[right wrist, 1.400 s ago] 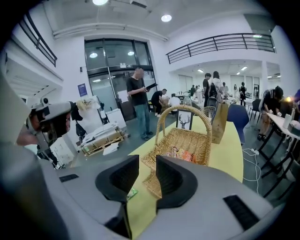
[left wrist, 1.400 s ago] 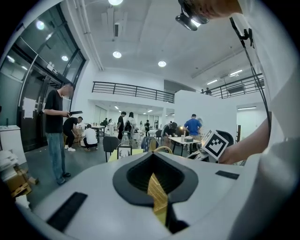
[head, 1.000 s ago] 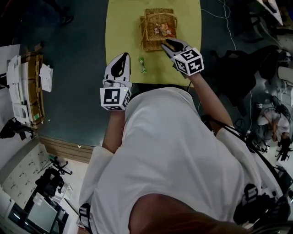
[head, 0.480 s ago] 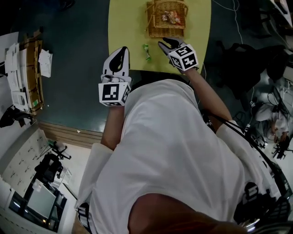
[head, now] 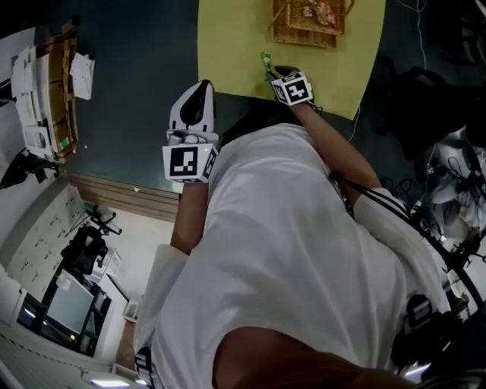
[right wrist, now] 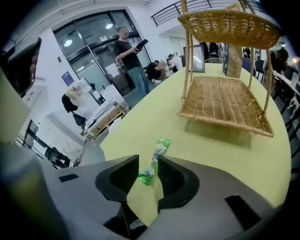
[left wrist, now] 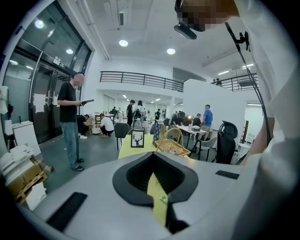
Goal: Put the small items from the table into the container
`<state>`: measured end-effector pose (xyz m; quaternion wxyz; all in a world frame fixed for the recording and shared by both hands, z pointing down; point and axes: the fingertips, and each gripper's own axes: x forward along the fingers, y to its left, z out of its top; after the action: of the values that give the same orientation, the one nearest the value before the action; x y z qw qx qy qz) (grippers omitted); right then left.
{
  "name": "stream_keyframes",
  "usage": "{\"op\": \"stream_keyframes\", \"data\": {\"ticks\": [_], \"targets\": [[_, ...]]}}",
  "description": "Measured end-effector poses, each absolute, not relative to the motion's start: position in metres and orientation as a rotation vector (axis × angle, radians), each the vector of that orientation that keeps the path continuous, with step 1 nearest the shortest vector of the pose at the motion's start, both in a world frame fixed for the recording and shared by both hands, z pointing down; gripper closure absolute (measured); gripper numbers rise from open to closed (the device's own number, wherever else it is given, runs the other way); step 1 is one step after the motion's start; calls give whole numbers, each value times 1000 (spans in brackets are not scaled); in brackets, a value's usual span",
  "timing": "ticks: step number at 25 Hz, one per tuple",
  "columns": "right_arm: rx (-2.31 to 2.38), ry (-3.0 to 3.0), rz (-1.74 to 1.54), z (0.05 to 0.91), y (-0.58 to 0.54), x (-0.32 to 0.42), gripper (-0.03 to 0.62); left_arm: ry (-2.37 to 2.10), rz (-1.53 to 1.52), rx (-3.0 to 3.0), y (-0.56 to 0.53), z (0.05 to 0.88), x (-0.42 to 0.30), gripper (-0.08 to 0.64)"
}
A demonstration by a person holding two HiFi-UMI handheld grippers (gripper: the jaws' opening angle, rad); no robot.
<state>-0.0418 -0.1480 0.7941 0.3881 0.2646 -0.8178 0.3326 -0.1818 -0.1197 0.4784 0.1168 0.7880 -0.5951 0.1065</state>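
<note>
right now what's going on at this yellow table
A person is collecting small items into the wicker basket. The right gripper is down at the table, jaws apart around a green wrapper, not pinching it. The left gripper hangs shut and empty beside the table.

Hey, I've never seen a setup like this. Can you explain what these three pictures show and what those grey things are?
No robot here: a person holds a grey grabbing tool in each hand. The top-down picture comes from a camera on their head; the other two from cameras riding on each tool. On the yellow table stand a wicker basket with small items inside and one green packet. The right claw is open around the packet's near end, not pinching it. The left claw is closed and empty, off the table's edge.
</note>
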Motion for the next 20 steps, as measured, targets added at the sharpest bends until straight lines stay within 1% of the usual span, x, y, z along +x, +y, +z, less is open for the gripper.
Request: {"op": "stream_keyframes", "data": {"ticks": [3,8,9,10,11,15,20], "targets": [[685,-2032,845,818,-147,-48,471,-1765,338,2278,-113,489,-200,552],[731,-1891,843,846,-142,-34,474,-1796,347,2247,-98,495,-217,552],[728,-1880,831,848,-141,-34,515,-1800,346,2243,-96,497,-221,552],[728,-1880,814,847,-141,-35,558,-1803,344,2240,-93,497,-226,552],[730,-1888,801,843,-142,-37,568,-1804,340,2239,-91,497,-230,552],[735,-1941,788,820,-148,-44,572,-1795,317,2251,-90,495,-235,552],[734,-2040,750,775,-159,-48,572,-1747,268,2315,-99,490,-219,552]]}}
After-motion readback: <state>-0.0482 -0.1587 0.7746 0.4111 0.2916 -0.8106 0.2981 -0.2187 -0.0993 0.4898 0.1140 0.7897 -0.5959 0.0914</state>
